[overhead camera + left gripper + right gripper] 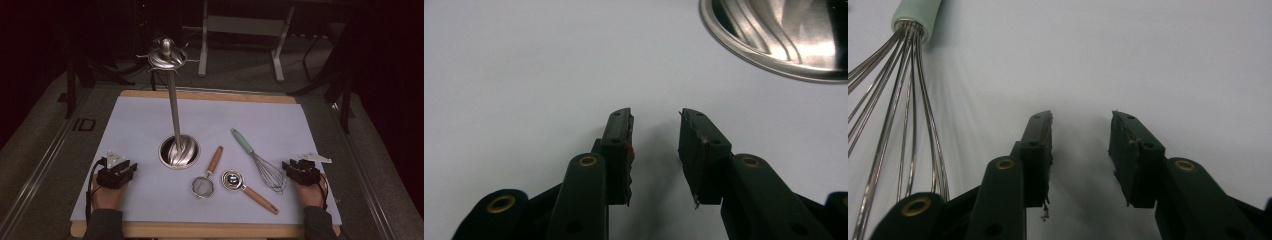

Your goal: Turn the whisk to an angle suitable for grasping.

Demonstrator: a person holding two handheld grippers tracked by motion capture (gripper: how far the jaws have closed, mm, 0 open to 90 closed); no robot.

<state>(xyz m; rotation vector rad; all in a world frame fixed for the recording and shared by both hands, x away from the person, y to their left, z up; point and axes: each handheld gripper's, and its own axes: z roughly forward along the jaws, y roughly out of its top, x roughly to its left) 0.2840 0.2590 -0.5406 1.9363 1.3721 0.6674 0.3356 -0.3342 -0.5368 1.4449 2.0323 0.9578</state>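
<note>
Both grippers idle, jaws apart and empty: left gripper (118, 169) near the stand base (179, 151), right gripper (300, 170) just beside the whisk (257, 161). Whisk lies flat on the bench (140, 120) — light, springy wires, so grab the stiff mint handle. Spoon (247, 190) and strainer (209, 174) lie close alongside.

Bench (150, 115), white-covered. Left tongs (126, 172) and right tongs (295, 170) rest at opposite edges, jaws apart, empty. Between them: steel utensil stand (178, 150) nearest the left; strainer (204, 186); measuring spoon (240, 185); whisk (265, 167) just beside the right.
</note>
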